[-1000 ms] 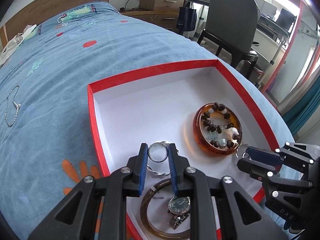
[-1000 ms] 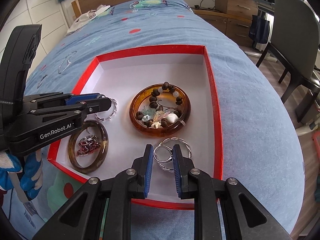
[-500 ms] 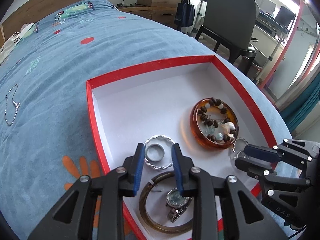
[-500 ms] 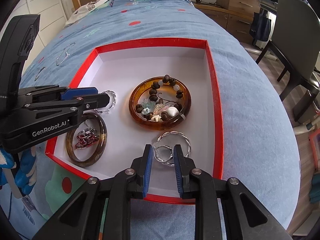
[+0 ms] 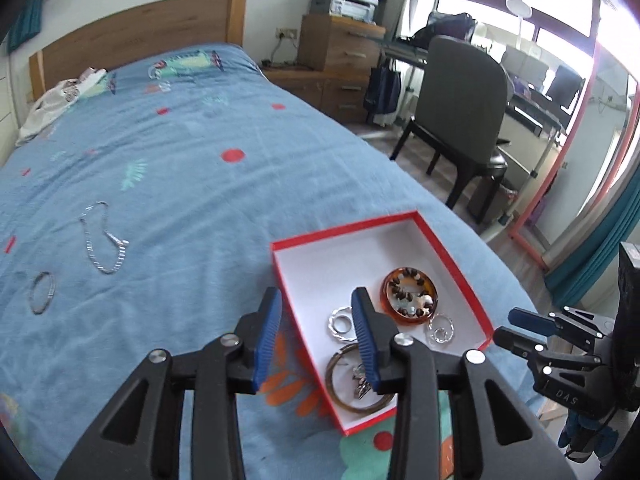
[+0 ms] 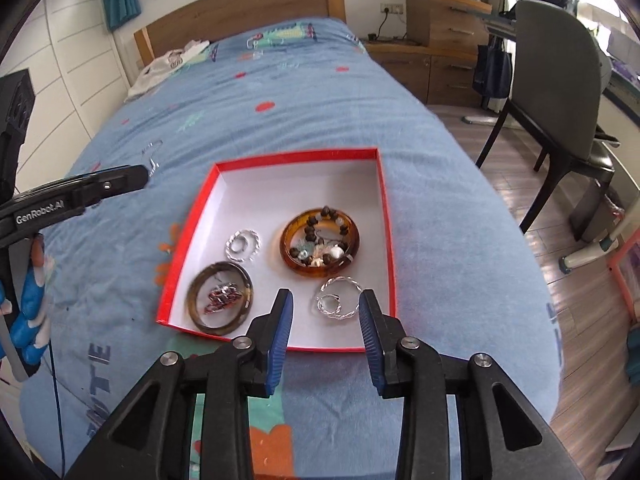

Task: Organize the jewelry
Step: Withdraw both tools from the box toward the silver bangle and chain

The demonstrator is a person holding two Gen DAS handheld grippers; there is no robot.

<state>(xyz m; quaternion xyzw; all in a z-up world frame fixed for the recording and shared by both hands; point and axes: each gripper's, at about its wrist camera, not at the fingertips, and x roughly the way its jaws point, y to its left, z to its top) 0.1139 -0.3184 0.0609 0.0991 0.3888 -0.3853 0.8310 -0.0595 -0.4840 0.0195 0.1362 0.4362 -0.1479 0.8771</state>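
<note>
Currently both hand-held grippers hang above the blue bedspread (image 6: 320, 120) with nothing between their blue pads. The left hand-held gripper (image 5: 316, 328) and right hand-held gripper (image 6: 326, 320) have just been opening and now stand spread. A shallow red-rimmed white box (image 6: 386, 216) lies on the bed, holding an amber bangle with brown beads (image 6: 320, 246), a darker brown bangle around a watch (image 6: 220, 300) and twisted silver rings (image 6: 340, 298). A silver chain bracelet (image 5: 100, 240) lies well apart on the bedspread.
</note>
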